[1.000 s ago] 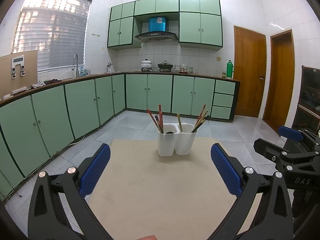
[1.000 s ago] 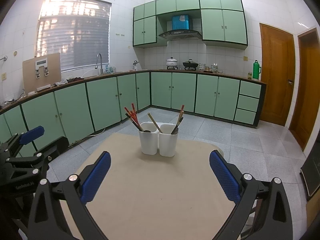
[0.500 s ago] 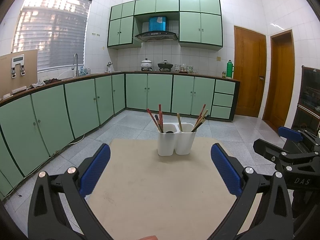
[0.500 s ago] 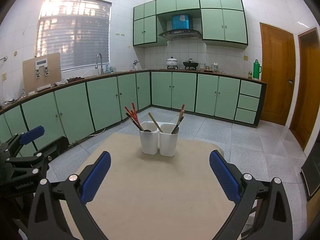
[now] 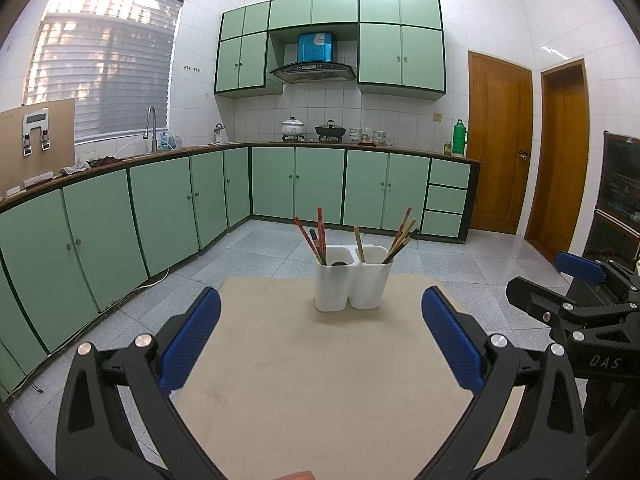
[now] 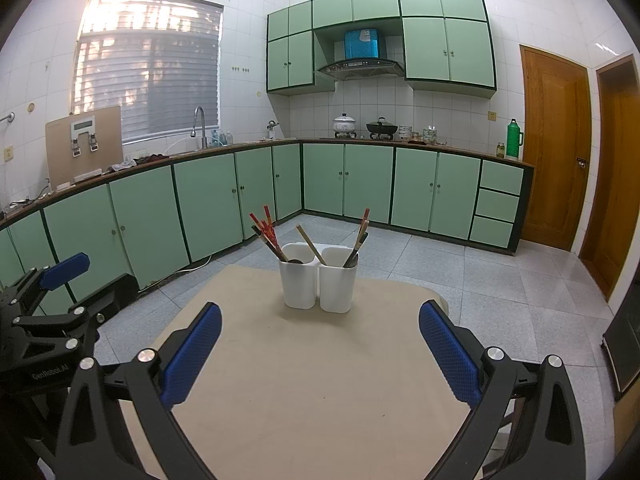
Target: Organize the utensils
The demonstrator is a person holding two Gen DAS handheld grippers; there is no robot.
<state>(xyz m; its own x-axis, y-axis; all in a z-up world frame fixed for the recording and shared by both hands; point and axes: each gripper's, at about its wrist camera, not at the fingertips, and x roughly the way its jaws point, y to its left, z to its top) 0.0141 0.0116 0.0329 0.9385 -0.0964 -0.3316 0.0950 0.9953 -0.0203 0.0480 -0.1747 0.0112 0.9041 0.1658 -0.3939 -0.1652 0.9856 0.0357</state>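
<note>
A white two-compartment utensil holder (image 5: pixel 352 278) stands at the far middle of the beige table (image 5: pixel 312 380); it also shows in the right wrist view (image 6: pixel 318 280). Red chopsticks (image 5: pixel 316 232) lean in its left compartment, wooden and brown chopsticks (image 5: pixel 400 234) in its right one. My left gripper (image 5: pixel 320 336) is open and empty, held well short of the holder. My right gripper (image 6: pixel 320 340) is open and empty too, beside the left one (image 6: pixel 60 276). The right gripper also shows at the left wrist view's right edge (image 5: pixel 580 272).
Green kitchen cabinets (image 5: pixel 160 208) run along the left and back walls beyond the table. Wooden doors (image 5: pixel 500 148) stand at the right. A dark cabinet (image 5: pixel 620 200) stands right of the table. The table's far edge lies just behind the holder.
</note>
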